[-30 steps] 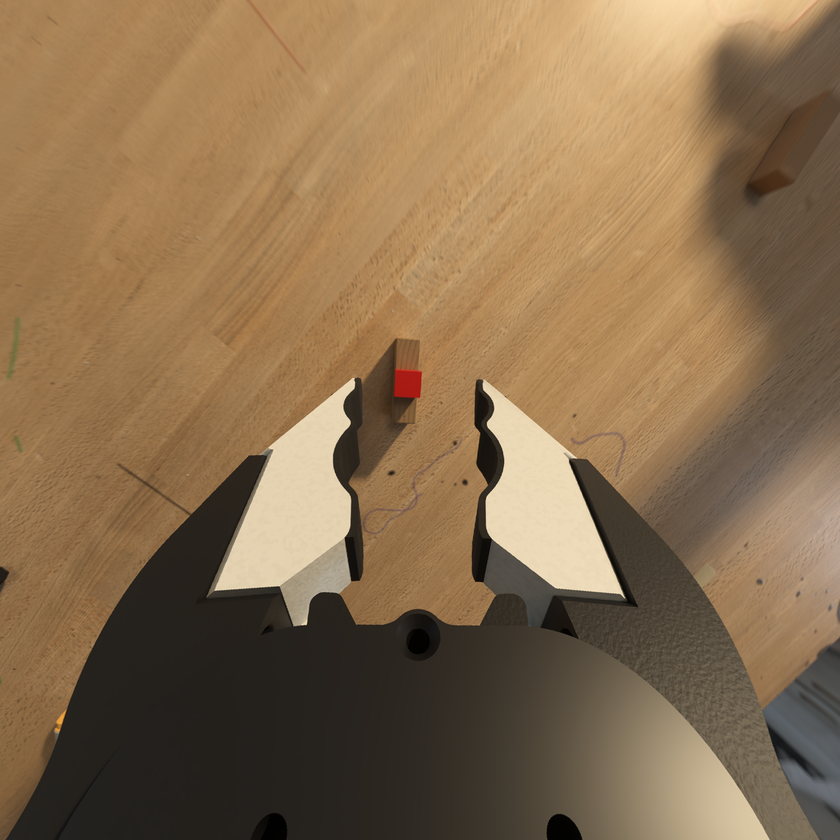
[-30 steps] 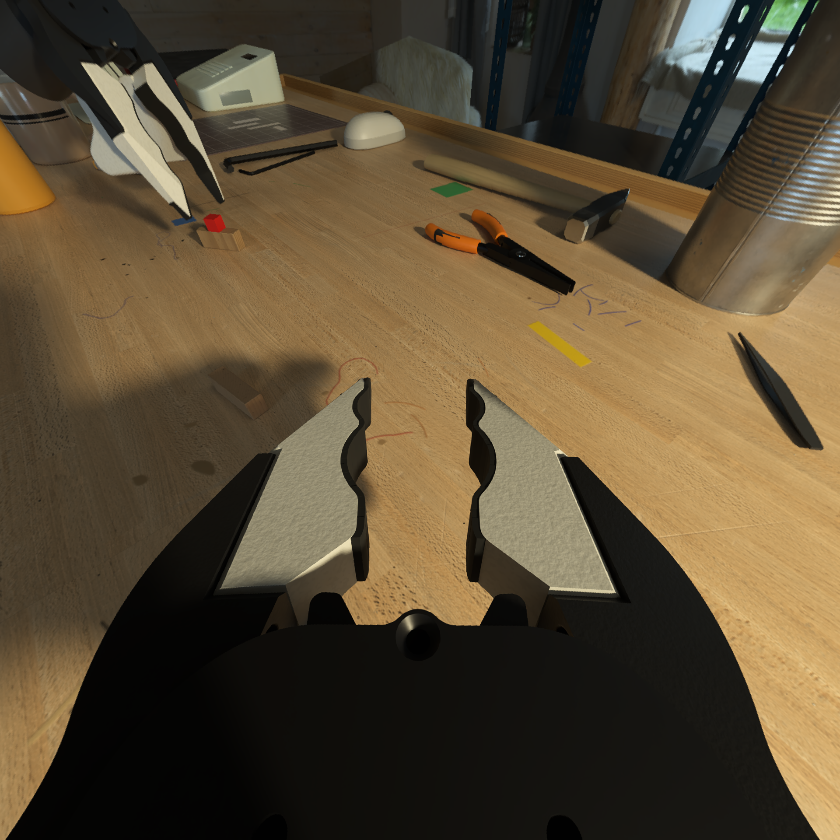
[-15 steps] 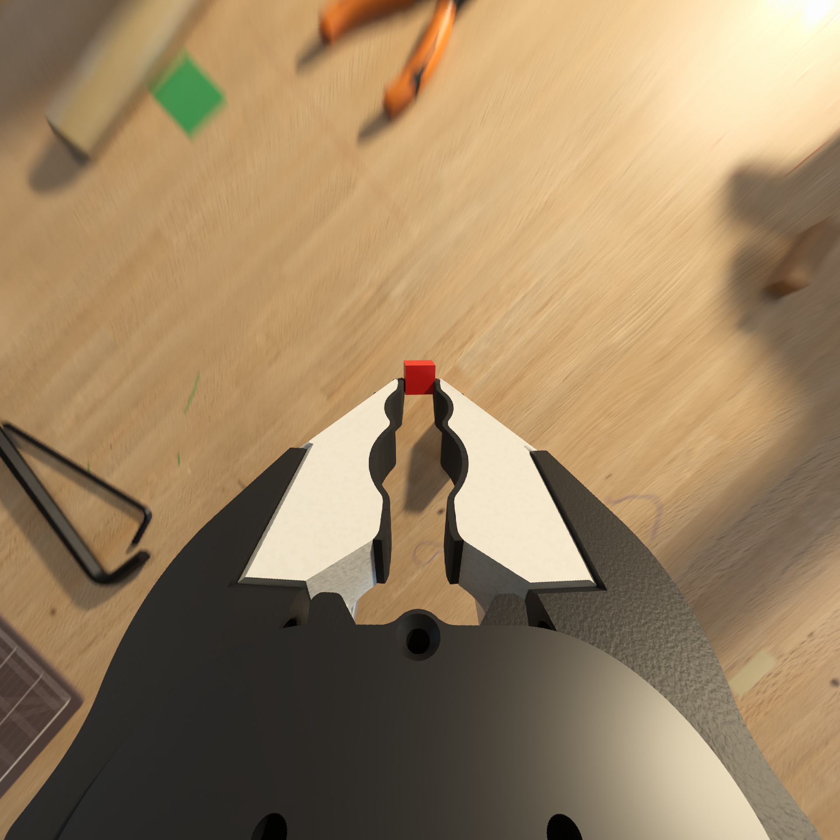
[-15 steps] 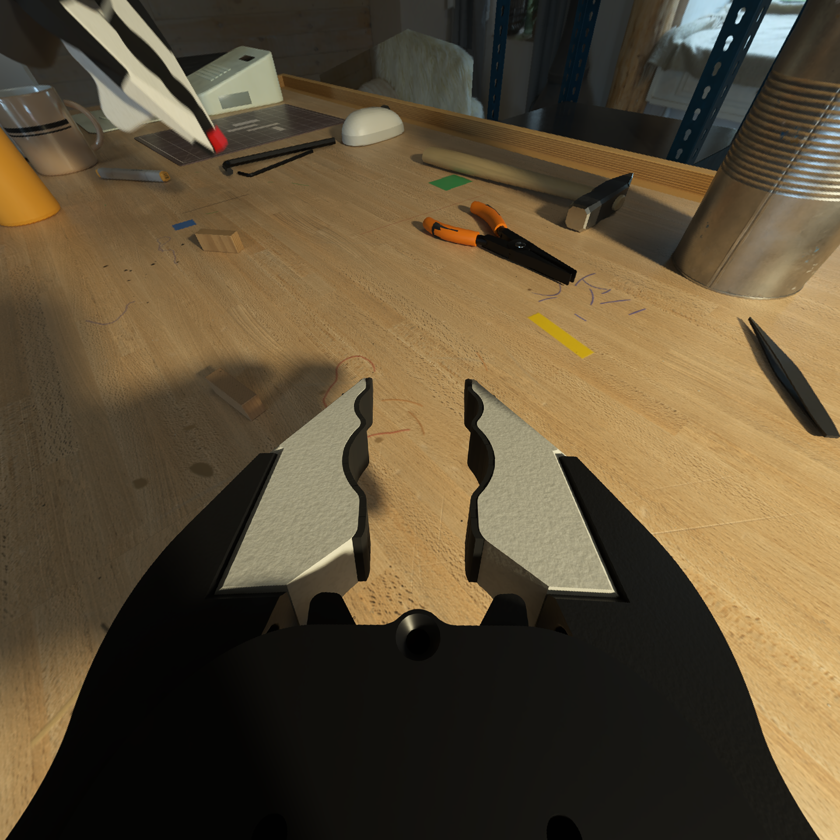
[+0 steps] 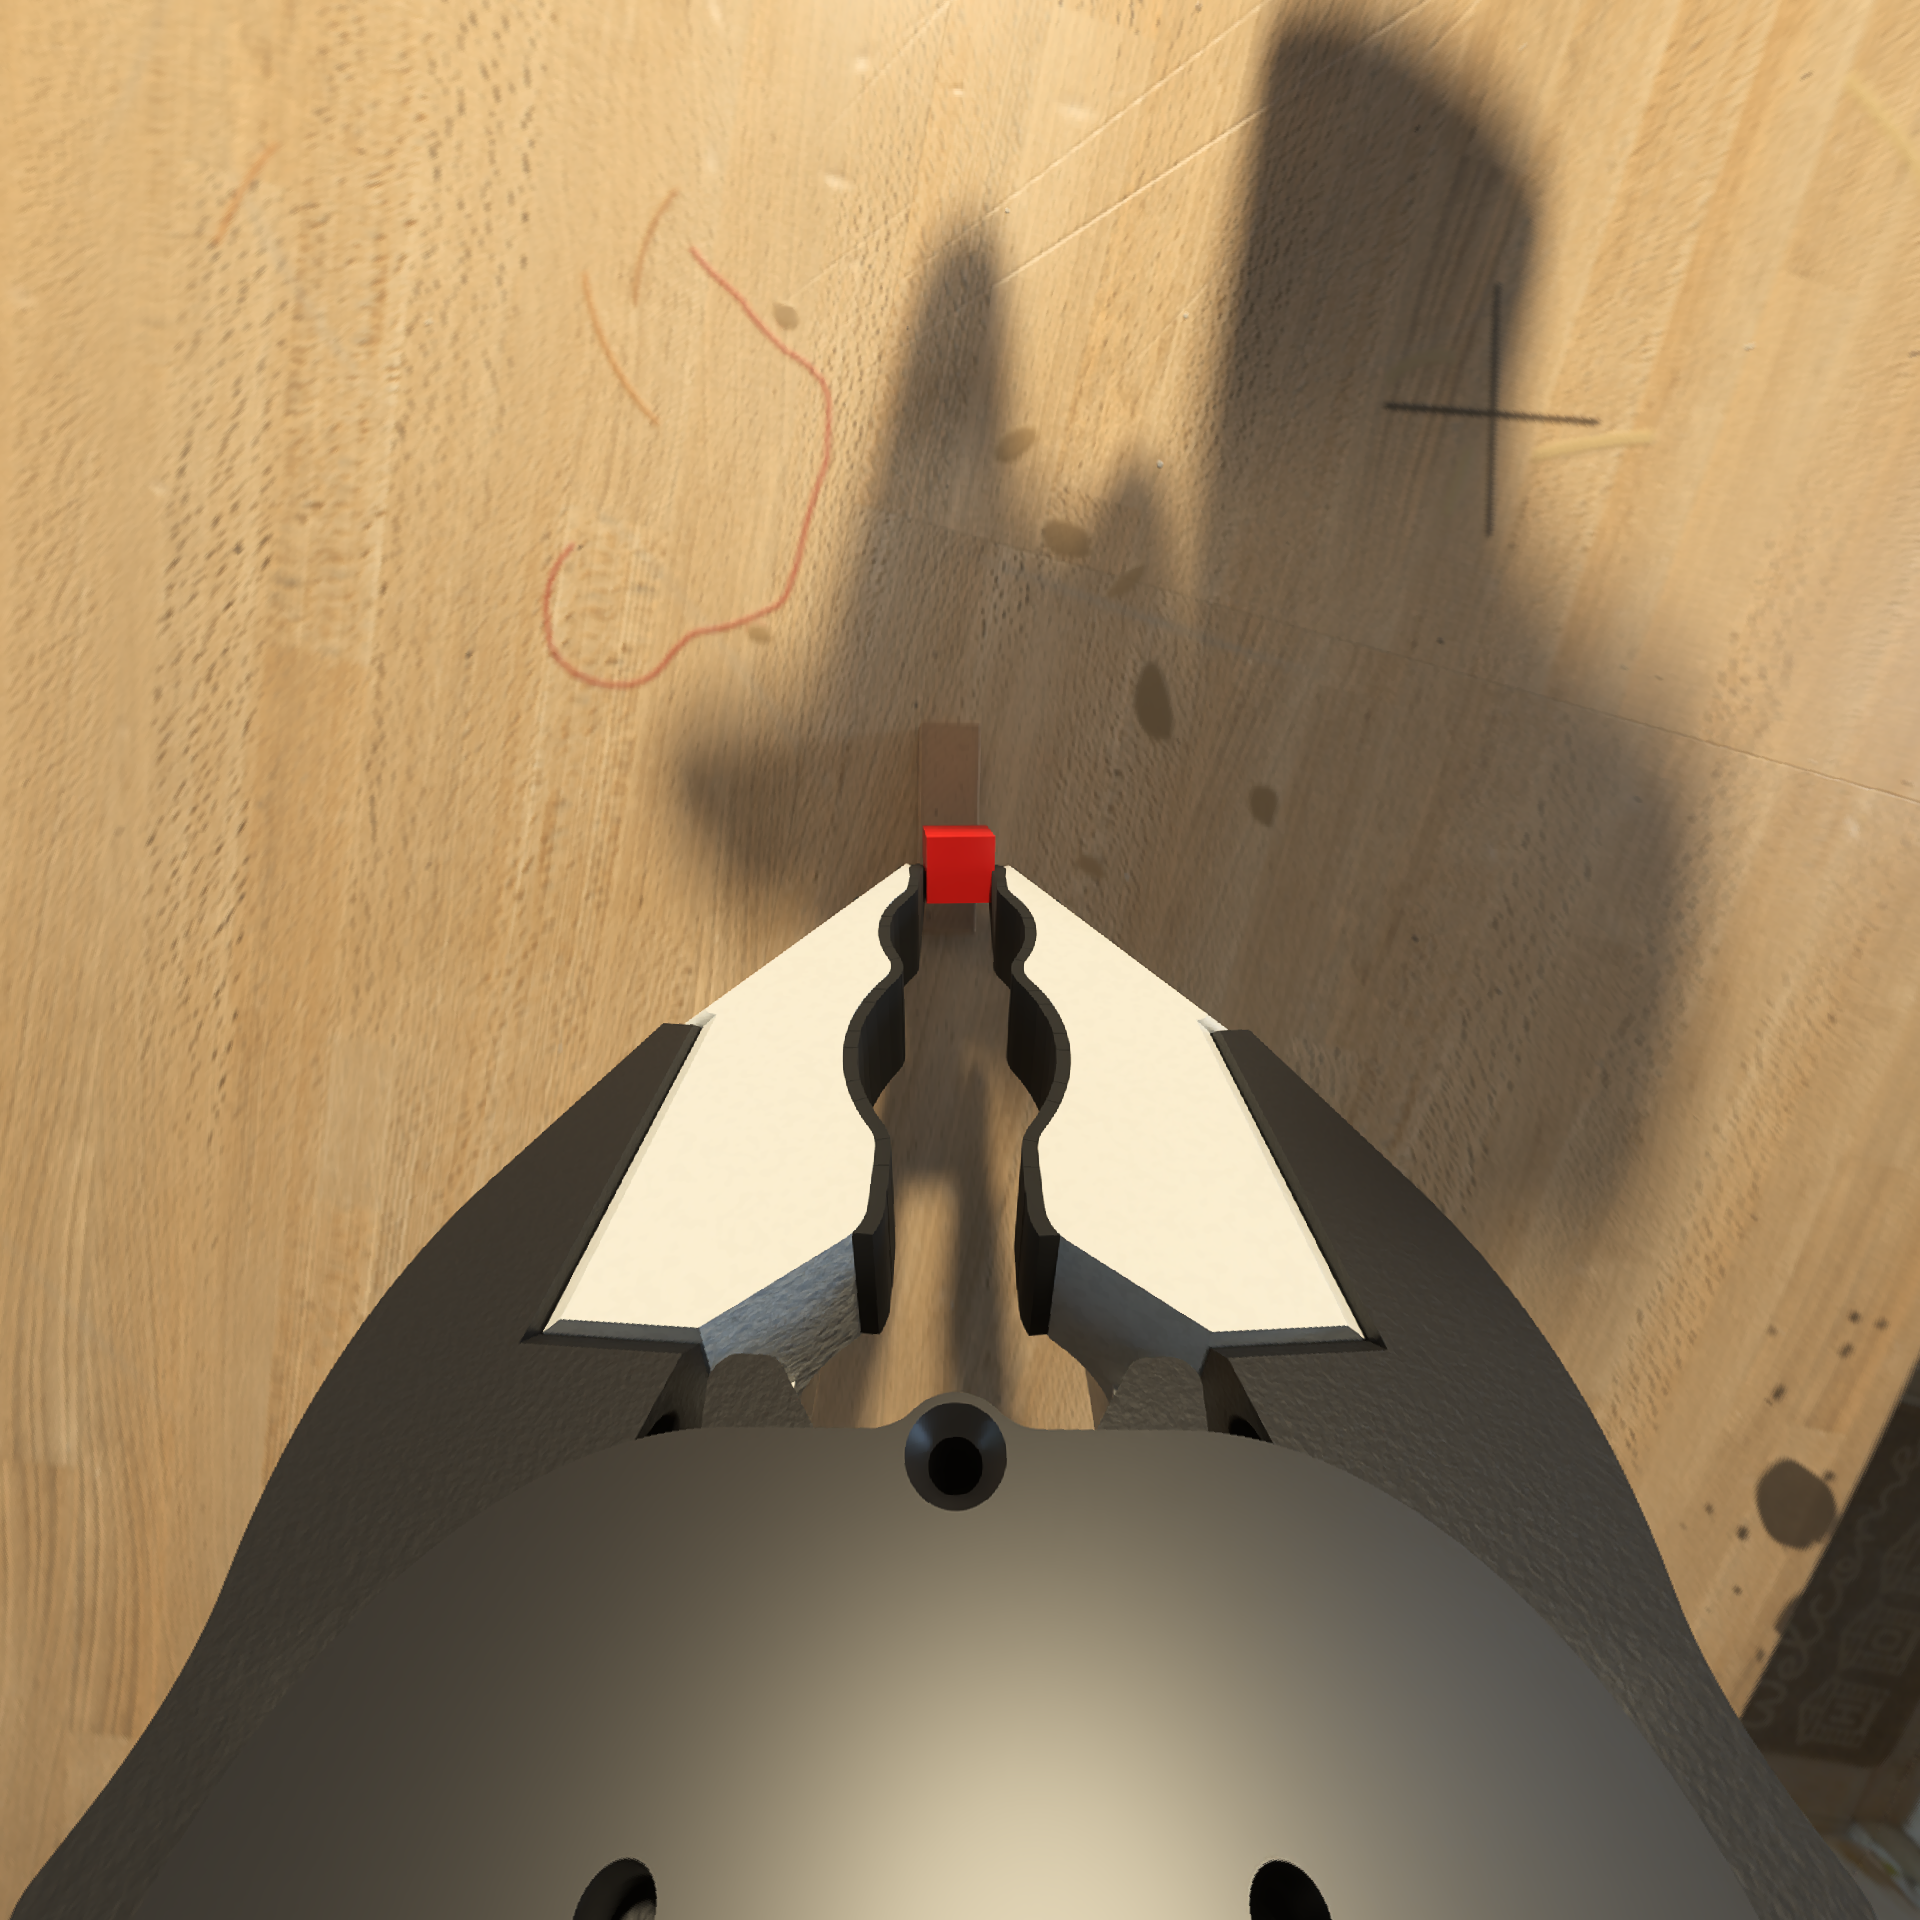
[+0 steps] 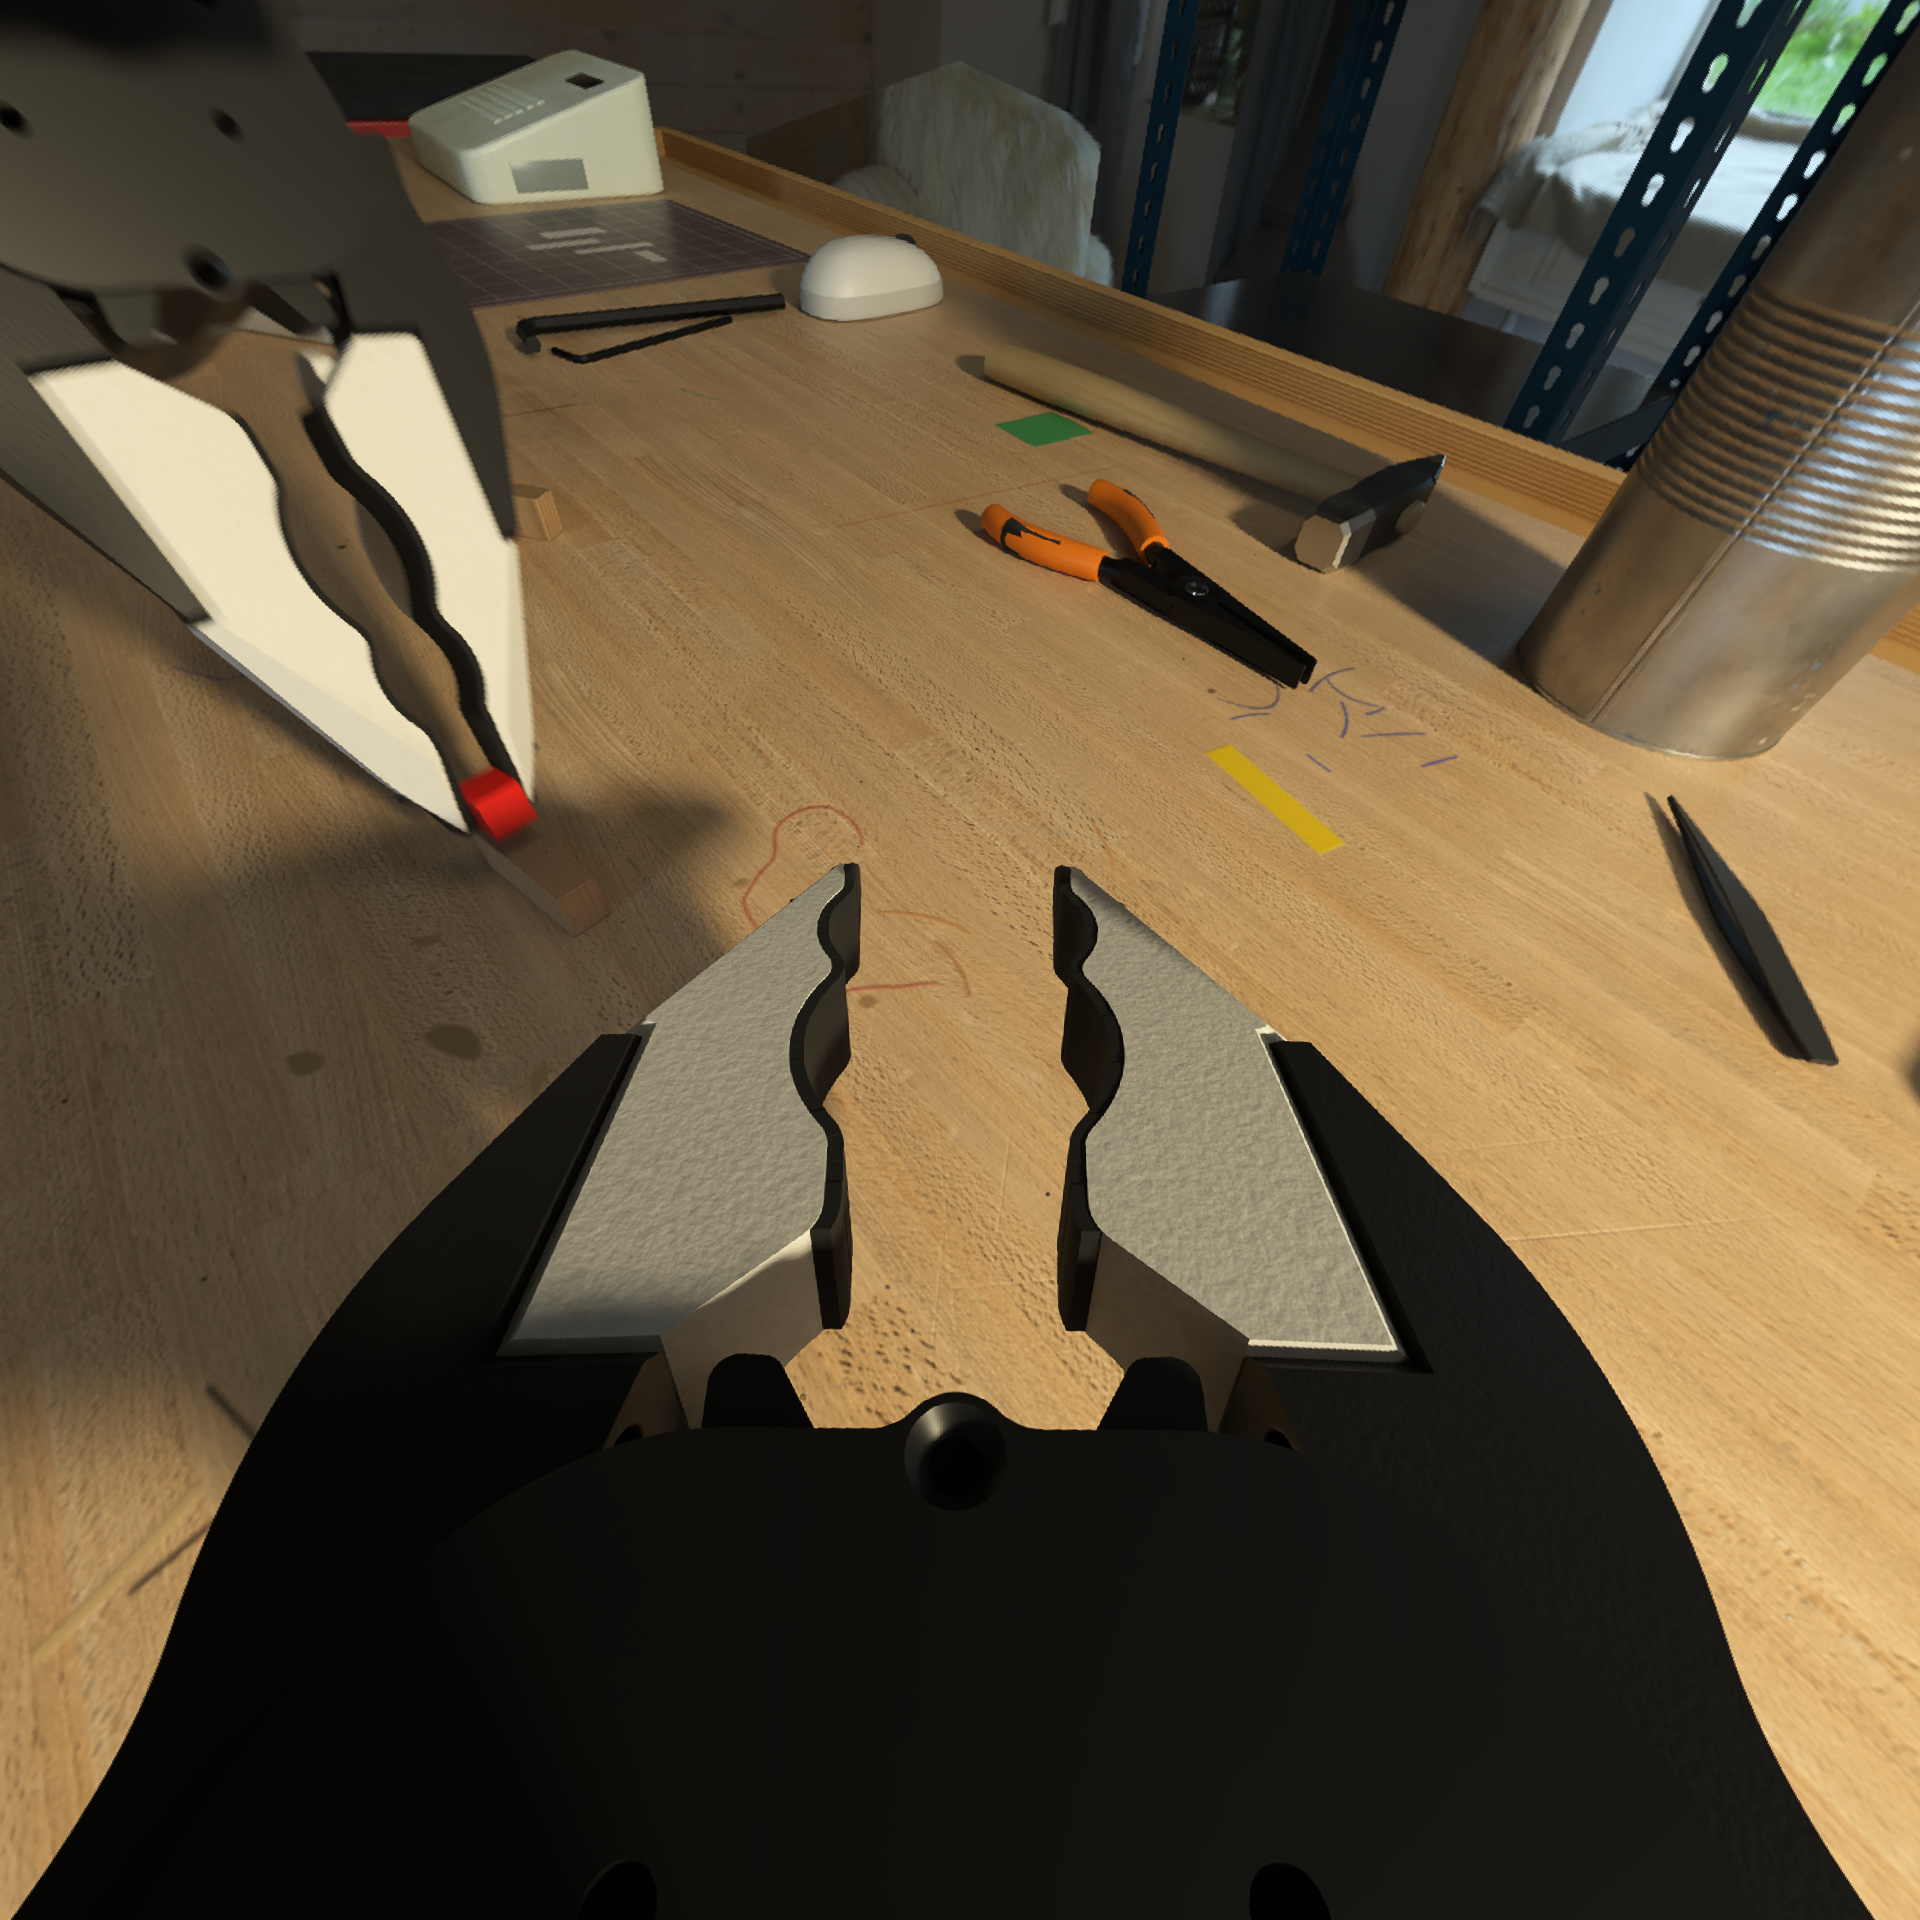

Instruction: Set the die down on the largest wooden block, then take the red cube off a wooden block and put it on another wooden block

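My left gripper is shut on the small red cube at its fingertips. It holds the cube just above a flat wooden block that lies in shadow on the table. The right wrist view shows the same: the left gripper with the red cube over the near wooden block. A second small wooden block lies farther back, partly hidden behind the left gripper. My right gripper is open and empty, low over the table. No die is in view.
Orange-handled pliers, a hammer, a large metal can and black tweezers lie to the right. Hex keys, a white dome, a cutting mat and a cream device are at the back.
The left gripper closed on the red cube, lifted it off the far block and carried it over to the near wooden block. The right gripper stayed almost still.
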You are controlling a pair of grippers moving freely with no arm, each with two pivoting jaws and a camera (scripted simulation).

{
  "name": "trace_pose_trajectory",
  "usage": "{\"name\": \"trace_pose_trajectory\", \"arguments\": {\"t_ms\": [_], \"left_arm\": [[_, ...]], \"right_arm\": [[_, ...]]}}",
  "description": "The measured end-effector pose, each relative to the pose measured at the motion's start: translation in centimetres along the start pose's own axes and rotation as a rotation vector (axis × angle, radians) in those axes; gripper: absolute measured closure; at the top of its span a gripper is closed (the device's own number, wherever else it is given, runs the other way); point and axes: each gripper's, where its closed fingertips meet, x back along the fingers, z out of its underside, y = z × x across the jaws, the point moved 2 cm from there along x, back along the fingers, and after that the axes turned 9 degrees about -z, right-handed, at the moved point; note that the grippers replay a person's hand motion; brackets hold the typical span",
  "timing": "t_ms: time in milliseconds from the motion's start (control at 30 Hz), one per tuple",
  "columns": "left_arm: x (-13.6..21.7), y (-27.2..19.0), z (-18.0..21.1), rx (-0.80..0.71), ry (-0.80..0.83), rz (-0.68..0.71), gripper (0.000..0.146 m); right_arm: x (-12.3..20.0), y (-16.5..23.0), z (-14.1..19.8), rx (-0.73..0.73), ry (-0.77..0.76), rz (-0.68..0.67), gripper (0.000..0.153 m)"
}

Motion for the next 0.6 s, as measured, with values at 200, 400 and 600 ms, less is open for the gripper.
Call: {"name": "trace_pose_trajectory", "arguments": {"t_ms": [200, 400, 600], "left_arm": [[-0.6, 0.0, -0.7, 0.012, 0.018, 0.018, 0.106], [1.5, 0.1, -0.4, 0.128, -0.130, 0.075, 0.106], [-0.6, -0.7, -1.3, 0.310, -0.272, 0.026, 0.101]], "right_arm": [[0.1, 0.8, -0.4, 0.042, 0.006, -0.017, 0.116], [-0.9, 2.8, 1.1, -0.008, 0.114, -0.156, 0.117], [-2.0, 3.8, 2.4, 0.067, 0.205, -0.147, 0.119]]}}
